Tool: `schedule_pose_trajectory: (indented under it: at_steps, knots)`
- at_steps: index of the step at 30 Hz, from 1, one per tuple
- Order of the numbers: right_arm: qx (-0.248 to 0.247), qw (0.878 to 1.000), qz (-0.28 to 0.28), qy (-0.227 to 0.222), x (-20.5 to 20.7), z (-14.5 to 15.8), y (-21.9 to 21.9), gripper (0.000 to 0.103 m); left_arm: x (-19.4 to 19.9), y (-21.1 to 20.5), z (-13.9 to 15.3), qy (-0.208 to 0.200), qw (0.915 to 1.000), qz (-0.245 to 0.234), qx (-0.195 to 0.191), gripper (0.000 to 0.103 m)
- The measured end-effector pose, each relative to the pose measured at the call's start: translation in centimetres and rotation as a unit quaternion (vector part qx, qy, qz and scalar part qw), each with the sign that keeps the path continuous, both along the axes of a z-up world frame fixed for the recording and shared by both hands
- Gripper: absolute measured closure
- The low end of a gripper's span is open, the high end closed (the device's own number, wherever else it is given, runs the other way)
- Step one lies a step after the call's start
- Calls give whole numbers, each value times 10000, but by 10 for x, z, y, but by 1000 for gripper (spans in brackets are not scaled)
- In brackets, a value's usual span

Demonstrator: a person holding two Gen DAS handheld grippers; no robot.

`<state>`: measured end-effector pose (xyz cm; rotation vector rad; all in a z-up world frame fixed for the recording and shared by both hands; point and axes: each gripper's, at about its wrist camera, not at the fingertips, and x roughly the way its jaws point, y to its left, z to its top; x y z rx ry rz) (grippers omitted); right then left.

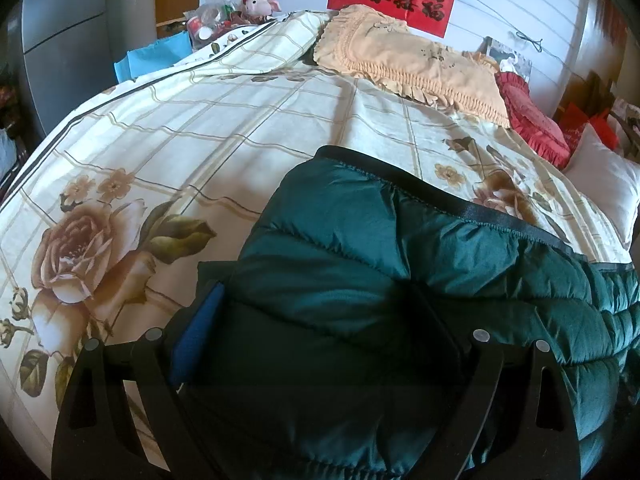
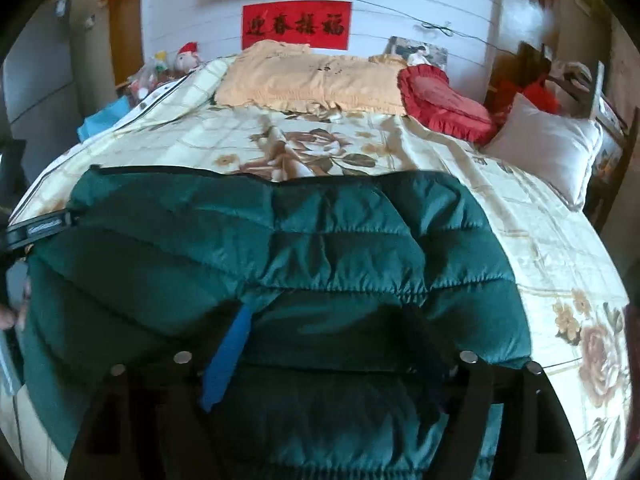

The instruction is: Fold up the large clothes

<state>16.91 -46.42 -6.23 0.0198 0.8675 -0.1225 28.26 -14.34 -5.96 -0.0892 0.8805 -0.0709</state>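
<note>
Spread across most of both views is the bed with its cream floral checked quilt (image 1: 180,128), a peach frilled pillow (image 1: 404,64) and a red ruffled cushion (image 2: 444,100) near the headboard wall; on the near half lies your dark green quilted puffer jacket (image 2: 280,240), its black-bound edge running straight across the bed.

Your left tool (image 1: 316,320) has a thick bunch of the jacket packed between its fingers, and your right tool (image 2: 324,336) likewise; both look clenched on the padding, though the right-hand finger of each is lost in shadow.

As a judgement, you are part-way through; the jacket looks doubled over once into a broad band, yet it is wide and puffy; at least one more fold across, plus flattening, seems left.
</note>
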Motion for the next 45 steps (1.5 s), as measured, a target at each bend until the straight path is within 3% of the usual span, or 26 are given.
schedule_pose_trajectory:
  at_steps: [4, 12, 16, 18, 21, 30, 35, 38, 45]
  knots:
    - [62, 9999, -31, 129, 3, 1, -4, 25, -1, 1, 1, -6, 10000, -14, -12, 11]
    - [316, 9992, -110, -221, -49, 34, -13, 25, -18, 15, 12, -27, 9998, -73, -170, 11]
    - [29, 9995, -306, -48, -60, 22, -21, 25, -38, 15, 23, -168, 9996, -207, -101, 11]
    - [108, 9990, -404, 170, -54, 7, -27, 19, -49, 17, 28, -192, 9994, -248, -160, 11]
    - [178, 9983, -532, 148, -48, -1, -31, 15, -64, 24, 36, -196, 9990, -296, -281, 11]
    - [438, 9974, -557, -131, -81, 24, -31, 15, -120, 32, 49, -449, 9972, -570, -193, 11]
    - [368, 9981, -491, -56, -97, 24, -23, 15, -140, 28, 47, -524, 9959, -735, -39, 11]
    - [320, 9980, -481, 264, -94, 12, -20, 15, -149, 29, 46, -517, 9958, -759, -39, 11]
    - [475, 9980, -402, 71, -111, 27, -13, 15, -166, 31, 47, -567, 9950, -817, 26, 11]
